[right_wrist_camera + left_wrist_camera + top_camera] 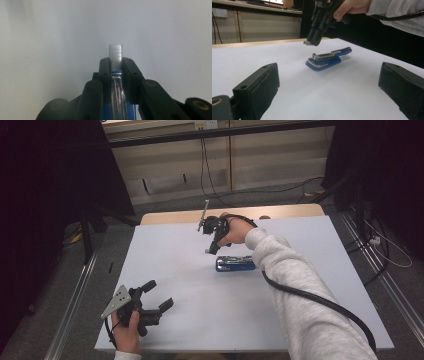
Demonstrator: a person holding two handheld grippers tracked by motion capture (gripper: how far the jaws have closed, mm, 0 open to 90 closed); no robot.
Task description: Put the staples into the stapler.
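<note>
Now I hold a strip of staples (116, 55) over the stapler (235, 263).
My right gripper (211, 251) pinches the strip above the blue stapler's near-left end, mid-table; my left gripper (158, 296) rests near left, jaws spread, empty.

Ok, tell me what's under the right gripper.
The stapler lies on the table below the right gripper, which pinches a staple strip. Its metal track shows between the jaws; they cover its sides, and whether it holds staples cannot be told.

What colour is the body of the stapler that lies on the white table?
Blue, with silver metal parts; the stapler shows best in the left gripper view.
</note>
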